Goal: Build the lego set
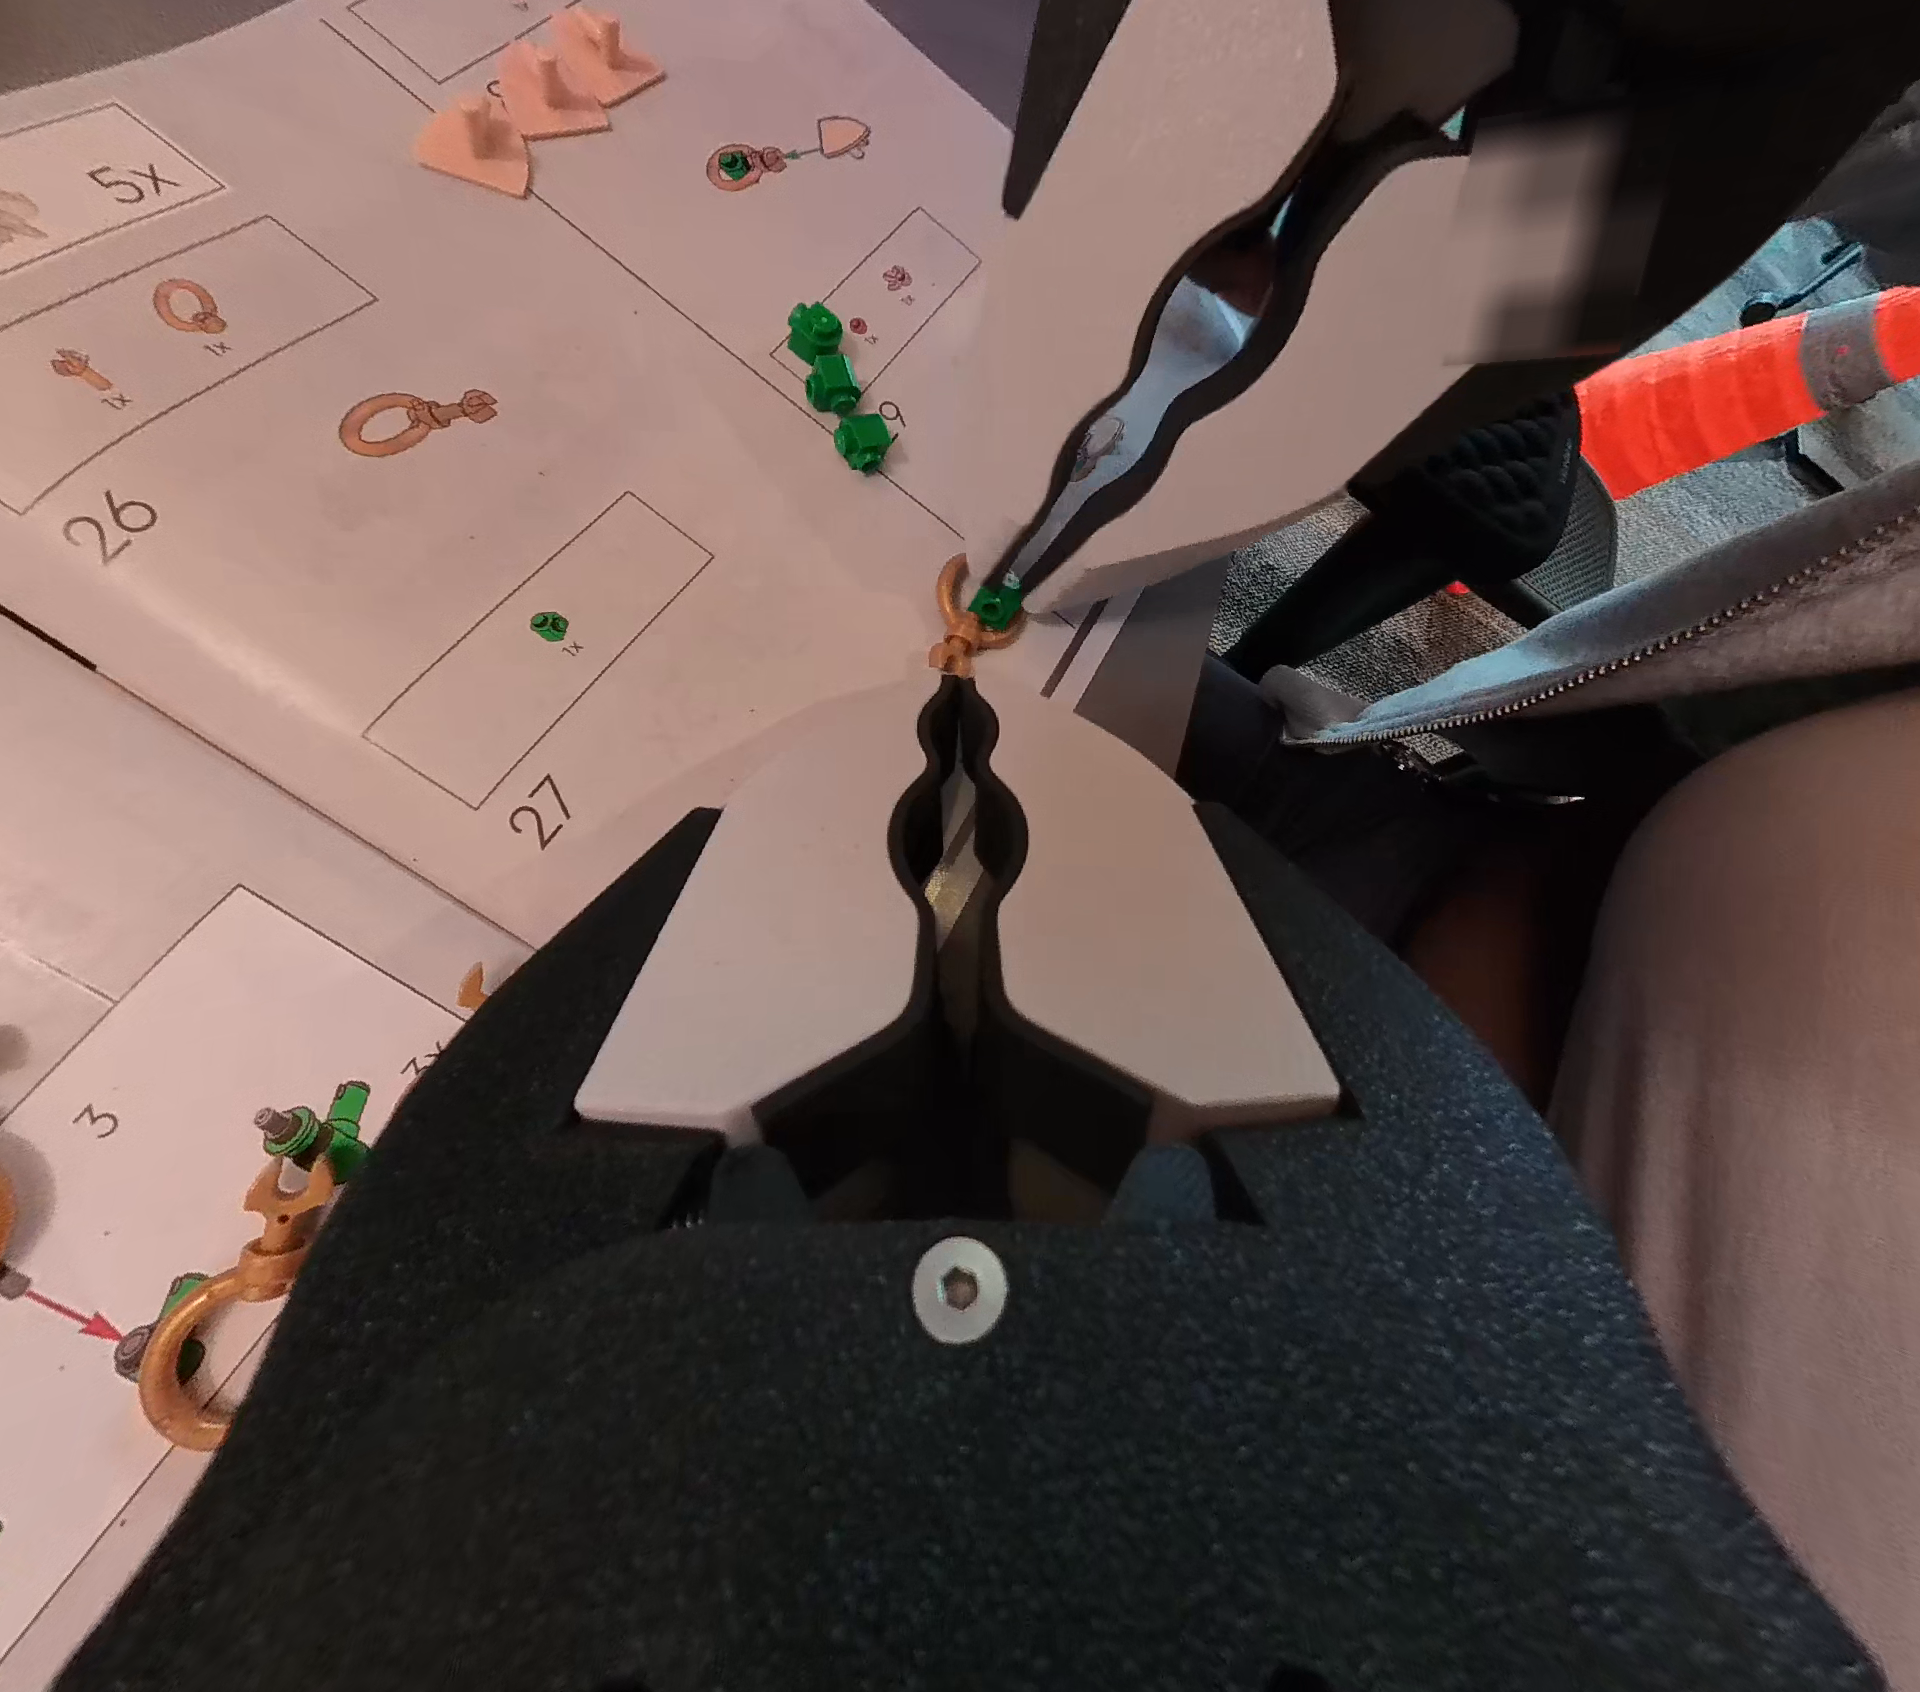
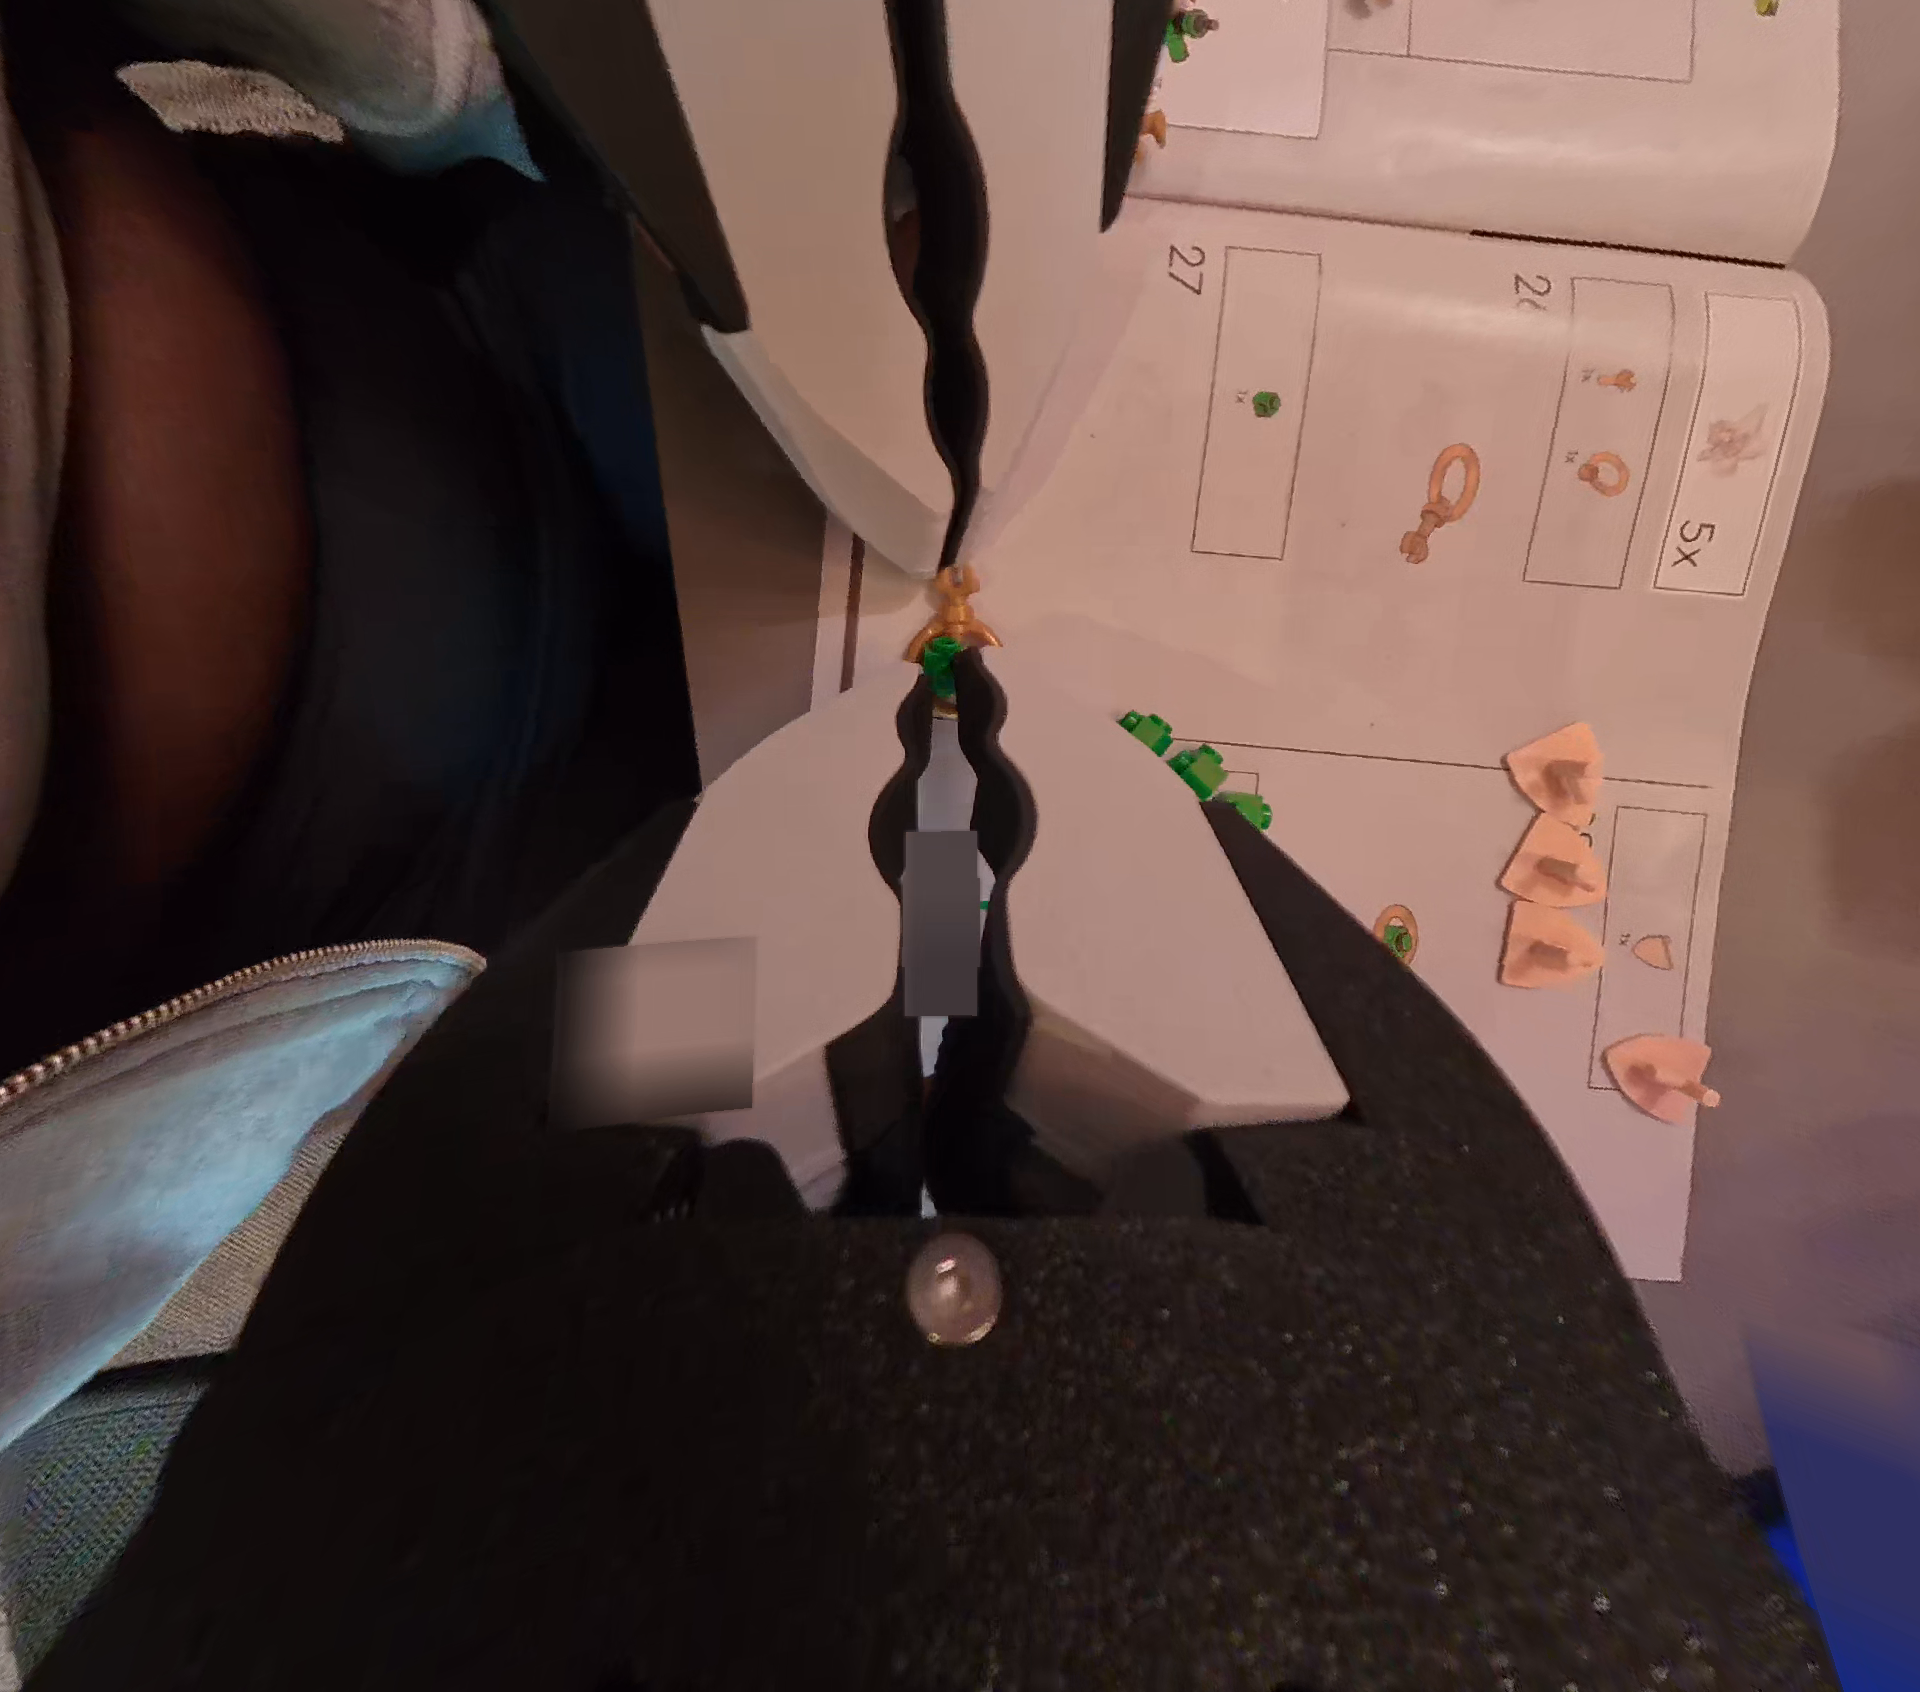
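My left gripper (image 1: 956, 678) is shut on the stem of a small gold ring piece (image 1: 954, 643) and holds it above the open instruction booklet (image 1: 436, 437). My right gripper (image 1: 1023, 584) comes in from the upper right, shut on a small green stud piece (image 1: 992, 603) that sits inside the ring. In the right wrist view my right gripper (image 2: 948, 688) pinches the green piece (image 2: 940, 660) from below, and the left gripper (image 2: 958, 559) holds the gold ring piece (image 2: 956, 603) from above. The two grippers' tips nearly touch.
Three loose green pieces (image 1: 831, 385) lie on the booklet page, also in the right wrist view (image 2: 1200, 769). Several pink petal pieces (image 1: 540, 94) (image 2: 1548, 873) lie farther off on the page. A person's lap and a zipped grey jacket (image 1: 1558, 666) are beside the booklet.
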`<action>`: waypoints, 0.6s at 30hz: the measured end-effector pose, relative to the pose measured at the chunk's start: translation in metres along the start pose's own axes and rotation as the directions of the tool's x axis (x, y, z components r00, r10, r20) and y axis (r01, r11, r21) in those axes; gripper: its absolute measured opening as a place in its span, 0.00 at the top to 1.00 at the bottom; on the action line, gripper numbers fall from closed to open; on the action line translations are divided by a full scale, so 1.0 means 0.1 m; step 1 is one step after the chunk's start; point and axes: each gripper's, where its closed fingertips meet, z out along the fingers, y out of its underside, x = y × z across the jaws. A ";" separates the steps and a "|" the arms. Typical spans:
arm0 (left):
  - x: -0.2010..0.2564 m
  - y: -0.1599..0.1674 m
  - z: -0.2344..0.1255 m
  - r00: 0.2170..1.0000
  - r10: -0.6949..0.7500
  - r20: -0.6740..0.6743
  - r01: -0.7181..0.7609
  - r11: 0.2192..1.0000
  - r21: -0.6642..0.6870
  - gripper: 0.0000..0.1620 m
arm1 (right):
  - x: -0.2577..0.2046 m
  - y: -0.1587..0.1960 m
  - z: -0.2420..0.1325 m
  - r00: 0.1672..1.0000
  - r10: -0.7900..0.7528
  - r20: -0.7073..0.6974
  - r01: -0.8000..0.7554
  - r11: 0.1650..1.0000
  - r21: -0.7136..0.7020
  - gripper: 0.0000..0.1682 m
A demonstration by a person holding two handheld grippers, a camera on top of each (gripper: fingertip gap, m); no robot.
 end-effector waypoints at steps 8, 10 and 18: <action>0.01 0.00 0.00 1.000 -0.002 -0.013 0.002 1.000 0.001 0.99 | 0.04 0.04 -0.03 0.972 -0.208 -0.106 0.190 0.969 -0.156 0.98; 0.02 0.00 0.00 1.000 -0.001 -0.013 0.001 1.000 0.001 0.99 | 0.05 0.03 -0.02 0.966 -0.228 -0.122 0.206 0.963 -0.173 0.98; 0.04 -0.01 -0.01 1.000 0.009 -0.024 -0.009 1.000 0.010 0.97 | 0.08 0.02 -0.06 0.953 -0.278 -0.119 0.234 0.928 -0.291 0.99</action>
